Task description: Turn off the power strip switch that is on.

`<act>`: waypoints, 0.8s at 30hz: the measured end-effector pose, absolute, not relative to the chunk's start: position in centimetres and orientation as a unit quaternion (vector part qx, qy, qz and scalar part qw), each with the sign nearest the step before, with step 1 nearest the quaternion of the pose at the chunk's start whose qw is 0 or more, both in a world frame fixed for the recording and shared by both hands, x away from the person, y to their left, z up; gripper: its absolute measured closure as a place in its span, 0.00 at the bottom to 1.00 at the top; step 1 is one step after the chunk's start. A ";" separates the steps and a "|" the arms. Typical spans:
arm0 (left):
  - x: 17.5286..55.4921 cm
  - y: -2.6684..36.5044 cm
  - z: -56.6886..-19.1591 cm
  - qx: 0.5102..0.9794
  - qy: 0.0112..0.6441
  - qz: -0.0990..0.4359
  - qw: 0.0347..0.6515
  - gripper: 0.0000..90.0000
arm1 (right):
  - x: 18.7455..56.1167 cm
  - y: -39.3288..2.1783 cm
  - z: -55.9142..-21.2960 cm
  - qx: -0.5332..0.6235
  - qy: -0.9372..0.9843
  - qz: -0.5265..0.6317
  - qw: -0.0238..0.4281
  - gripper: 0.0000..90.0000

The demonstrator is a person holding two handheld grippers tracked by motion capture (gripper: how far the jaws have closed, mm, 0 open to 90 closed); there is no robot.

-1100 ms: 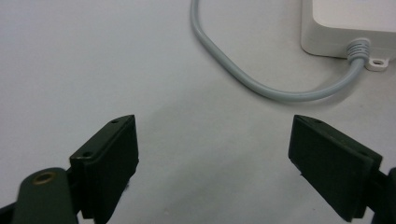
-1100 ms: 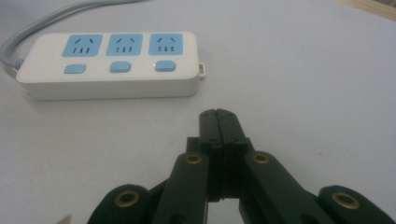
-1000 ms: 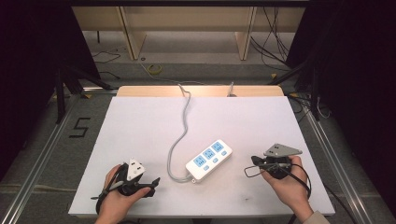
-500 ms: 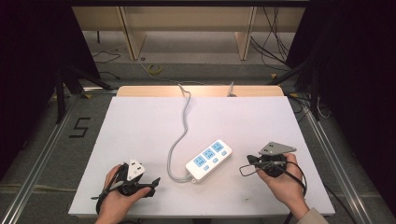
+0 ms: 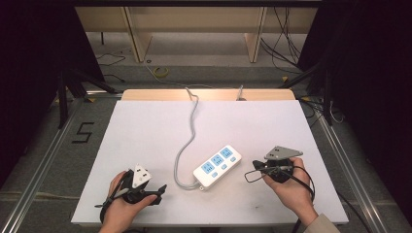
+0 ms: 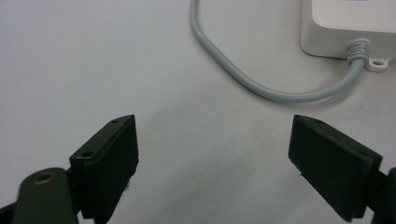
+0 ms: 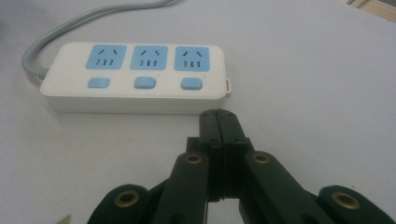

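The power strip [image 5: 216,166] lies on the white counter [image 5: 145,131], its grey cable [image 5: 187,141] running away to the far edge. Left of the strip, the left tool [image 5: 158,190] has its jaws wide apart, holding nothing. Right of the strip, the right tool [image 5: 256,165] has its jaws pressed together, also holding nothing.

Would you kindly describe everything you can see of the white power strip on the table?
The power strip is a white, rounded, plastic-looking block lying flat and diagonally on the white table, between the two grippers, neither touching it. Its top carries three light-blue socket faces in a row, each with a light-blue button beside it. A grey cable leaves its near-left end through a ribbed collar, loops, and runs to the far edge. A small mounting tab sits beside the collar.
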State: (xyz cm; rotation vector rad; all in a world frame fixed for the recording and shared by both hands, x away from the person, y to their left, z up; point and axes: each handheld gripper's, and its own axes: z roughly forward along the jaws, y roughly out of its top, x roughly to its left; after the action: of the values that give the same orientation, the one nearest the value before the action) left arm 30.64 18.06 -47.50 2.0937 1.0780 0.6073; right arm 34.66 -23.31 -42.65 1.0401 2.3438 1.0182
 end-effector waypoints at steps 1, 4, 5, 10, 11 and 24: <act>30.6 18.1 -47.5 0.807 0.416 0.234 0.347 0.17 | 34.7 -23.2 -42.6 0.369 0.835 0.362 0.189 1.00; 30.6 18.0 -47.5 0.807 0.415 0.235 0.348 0.17 | 34.7 -22.9 -42.6 0.367 0.836 0.362 0.189 1.00; 30.6 18.1 -47.5 0.808 0.414 0.235 0.346 0.17 | 34.8 -22.8 -42.5 0.366 0.836 0.363 0.188 1.00; 30.6 18.0 -47.5 0.807 0.414 0.236 0.347 0.17 | 34.8 -22.4 -42.5 0.364 0.838 0.362 0.185 1.00; 30.6 18.0 -47.5 0.807 0.415 0.237 0.347 0.17 | 34.9 -22.4 -42.5 0.362 0.839 0.361 0.185 1.00; 30.6 18.0 -47.5 0.807 0.415 0.238 0.347 0.17 | 35.1 -21.6 -42.4 0.354 0.845 0.359 0.178 1.00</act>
State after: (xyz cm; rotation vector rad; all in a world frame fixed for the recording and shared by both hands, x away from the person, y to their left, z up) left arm 30.64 18.04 -47.46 2.0936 1.0767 0.6172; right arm 35.07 -21.65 -42.43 1.0005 2.3907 1.0168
